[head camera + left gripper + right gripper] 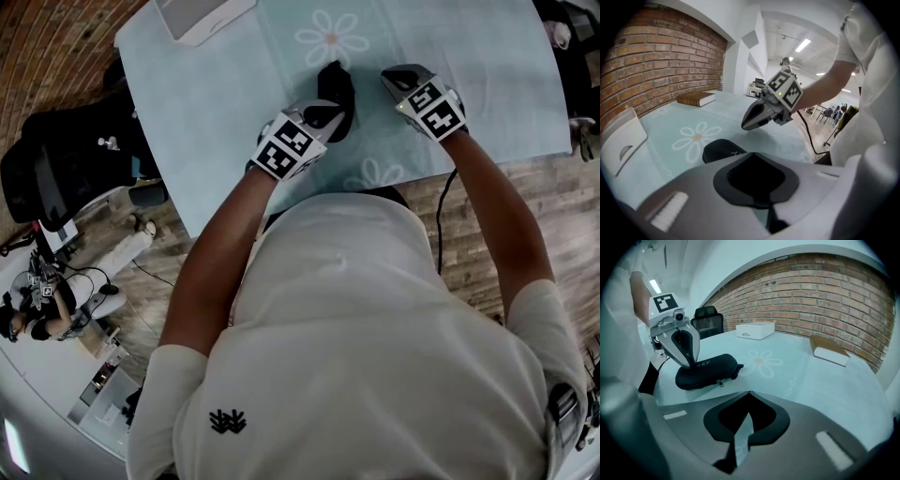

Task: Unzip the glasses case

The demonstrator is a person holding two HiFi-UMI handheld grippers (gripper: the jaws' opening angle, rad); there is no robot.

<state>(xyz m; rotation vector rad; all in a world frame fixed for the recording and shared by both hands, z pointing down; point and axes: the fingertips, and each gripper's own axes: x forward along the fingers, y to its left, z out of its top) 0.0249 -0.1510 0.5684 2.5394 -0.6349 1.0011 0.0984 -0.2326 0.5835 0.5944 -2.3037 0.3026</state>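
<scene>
A black zipped glasses case [335,86] lies on the teal daisy-print tablecloth [216,122]. In the right gripper view the case [710,370] shows its small zipper pull [720,383] hanging on the side towards me. My left gripper [327,118] is shut, and its tips [689,363] rest on top of the case's near end. From the left gripper view, only a part of the case [718,149] shows past the shut jaws. My right gripper [388,81] is shut and empty, hovering over the cloth to the right of the case, apart from it.
A white box [202,17] stands at the table's far left. A brown-edged book [829,350] lies further off on the cloth. The table's near edge [309,202] runs just in front of the person's body. A black office chair [56,159] stands left of the table.
</scene>
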